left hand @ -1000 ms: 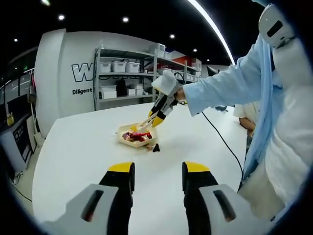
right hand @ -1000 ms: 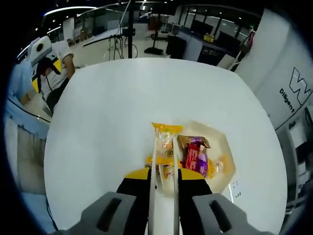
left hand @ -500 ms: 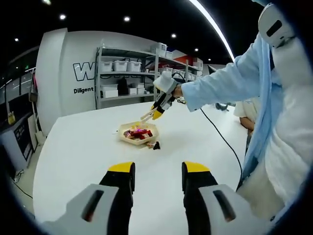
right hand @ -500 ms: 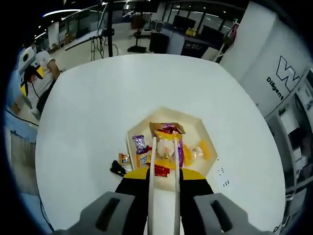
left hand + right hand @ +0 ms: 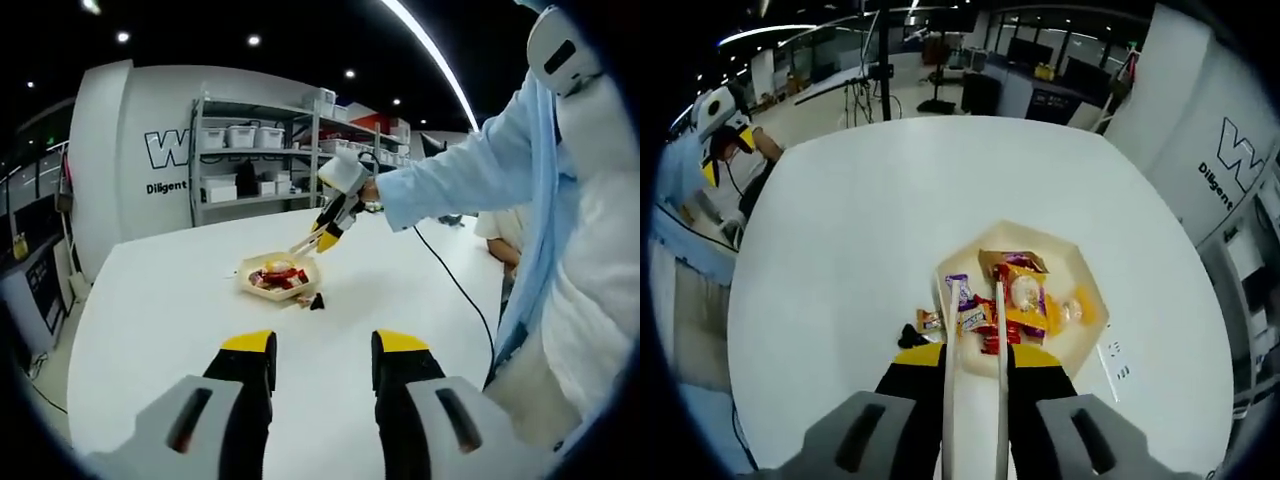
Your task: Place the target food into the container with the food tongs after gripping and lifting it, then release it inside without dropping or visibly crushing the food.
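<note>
Left claw [image 5: 322,362] sat low over bare white desk [image 5: 150,310], jaws parted, gripping nothing, well apart from the food; right claw [image 5: 974,362] was clamped on the food tongs [image 5: 973,330], tong tips spread and empty above the near edge of the container [image 5: 1090,330]; in the left gripper view the same right claw [image 5: 330,215] hung just above the container [image 5: 278,275].

Risk, as a judgement: tong tips hovered over a loose heap of slippery wrappers, so a shallow bite could let a packet slide out on the lift; squeezing harder to fix that could crush the soft round piece [image 5: 1023,292]; tips could also catch the container rim and shove it across the desk.

Container was a shallow cream hexagonal tray holding mixed wrapped snacks: purple packet [image 5: 962,296], red wrappers [image 5: 992,338], yellow packet [image 5: 1032,318] with the pale round piece on it; target food looked already inside with the rest, exact item unclear; dark wrapped piece [image 5: 911,335] and small orange one [image 5: 930,320] lay on the desk just beside the tray's left edge, outside it.
</note>
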The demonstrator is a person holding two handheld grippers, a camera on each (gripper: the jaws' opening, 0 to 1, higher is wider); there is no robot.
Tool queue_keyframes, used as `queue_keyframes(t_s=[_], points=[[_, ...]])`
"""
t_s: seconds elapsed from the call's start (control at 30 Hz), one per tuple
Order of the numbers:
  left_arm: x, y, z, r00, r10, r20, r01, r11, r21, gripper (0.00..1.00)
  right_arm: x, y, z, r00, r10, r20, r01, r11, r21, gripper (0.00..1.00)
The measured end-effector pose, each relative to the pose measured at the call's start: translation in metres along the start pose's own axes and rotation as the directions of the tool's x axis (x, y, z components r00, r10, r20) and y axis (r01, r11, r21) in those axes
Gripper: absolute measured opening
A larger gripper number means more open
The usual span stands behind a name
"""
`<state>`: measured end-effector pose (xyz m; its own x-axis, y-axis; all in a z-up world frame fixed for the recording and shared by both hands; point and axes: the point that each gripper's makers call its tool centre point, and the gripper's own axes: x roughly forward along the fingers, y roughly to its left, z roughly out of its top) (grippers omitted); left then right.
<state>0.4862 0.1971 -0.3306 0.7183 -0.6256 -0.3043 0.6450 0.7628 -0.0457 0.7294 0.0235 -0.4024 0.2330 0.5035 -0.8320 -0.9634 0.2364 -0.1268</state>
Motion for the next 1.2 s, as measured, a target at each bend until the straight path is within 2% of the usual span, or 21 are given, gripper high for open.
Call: queue_keyframes(t_s=[0.33, 0.63, 0.8, 1.03, 1.2], points=[[0.001, -0.004, 0.001, 1.0, -0.012, -0.001, 0.012, 1.0, 0.005, 0.36, 0.002, 0.019, -0.012, 0.999, 0.047, -0.023, -0.048, 0.998, -0.036, 0.15], [0.0, -0.006, 0.001, 1.0, -0.015, -0.001, 0.015, 1.0, 0.009, 0.36, 0.005, 0.032, -0.026, 0.992, 0.104, -0.071, -0.109, 0.991, -0.071, 0.15], [-0.001, -0.006, 0.0, 1.0, -0.009, -0.002, 0.009, 1.0, 0.007, 0.36, 0.009, 0.038, -0.036, 0.984, 0.128, -0.126, -0.144, 0.982, -0.126, 0.15], [-0.005, -0.006, -0.002, 1.0, 0.008, -0.003, -0.008, 1.0, 0.002, 0.36, 0.018, 0.045, -0.04, 0.974, 0.146, -0.175, -0.179, 0.966, -0.186, 0.15], [-0.009, -0.006, -0.004, 1.0, 0.023, -0.007, -0.023, 1.0, -0.003, 0.35, 0.025, 0.045, -0.046, 0.964, 0.122, -0.238, -0.183, 0.95, -0.254, 0.15]])
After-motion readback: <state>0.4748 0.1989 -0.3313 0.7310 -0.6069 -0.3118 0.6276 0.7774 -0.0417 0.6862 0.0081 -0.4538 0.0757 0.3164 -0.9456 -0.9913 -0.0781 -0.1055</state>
